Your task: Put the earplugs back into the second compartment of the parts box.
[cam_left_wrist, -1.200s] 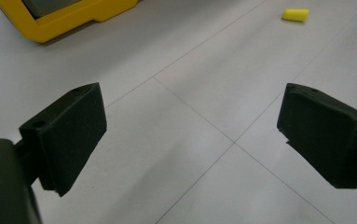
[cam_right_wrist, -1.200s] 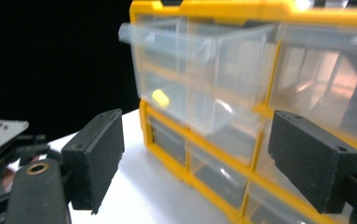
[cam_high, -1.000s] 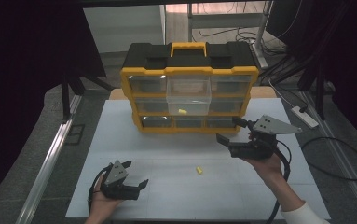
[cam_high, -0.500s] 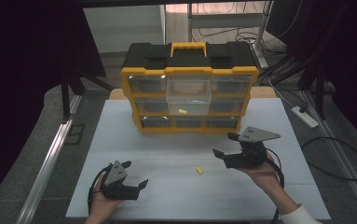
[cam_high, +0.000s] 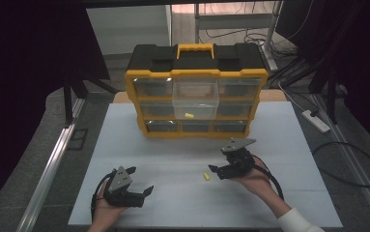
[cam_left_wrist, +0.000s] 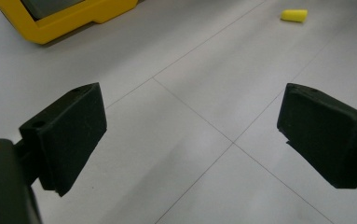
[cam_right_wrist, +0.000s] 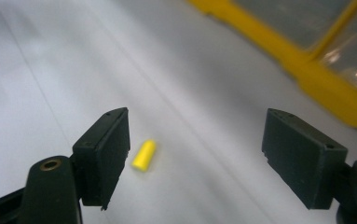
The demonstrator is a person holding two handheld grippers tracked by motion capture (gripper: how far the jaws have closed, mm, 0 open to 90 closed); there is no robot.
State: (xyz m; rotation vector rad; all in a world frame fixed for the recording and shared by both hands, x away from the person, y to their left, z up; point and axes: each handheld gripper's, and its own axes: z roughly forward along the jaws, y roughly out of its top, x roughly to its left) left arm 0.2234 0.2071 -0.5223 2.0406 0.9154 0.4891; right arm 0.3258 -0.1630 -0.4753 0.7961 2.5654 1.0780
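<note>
Compared with a second ago, the right gripper (cam_high: 220, 170) is seen lower and nearer the white table (cam_high: 289, 125), having been brought down from beside the yellow organiser (cam_high: 196, 77) to a spot just at three o'clock of the small yellow plug (cam_high: 205, 177). Its jaws are spread wide with nothing between them, though they have just been closing a little. In the right gripper view the plug (cam_right_wrist: 144, 155) is seen lying on the table just beside the left-hand jaw, untouched. The left gripper (cam_high: 141, 181) is held where it was, at about eight o'clock of the plug, jaws released and empty. A second yellow piece (cam_high: 189, 115) is seen in the organiser's open middle drawer, unchanged.
</note>
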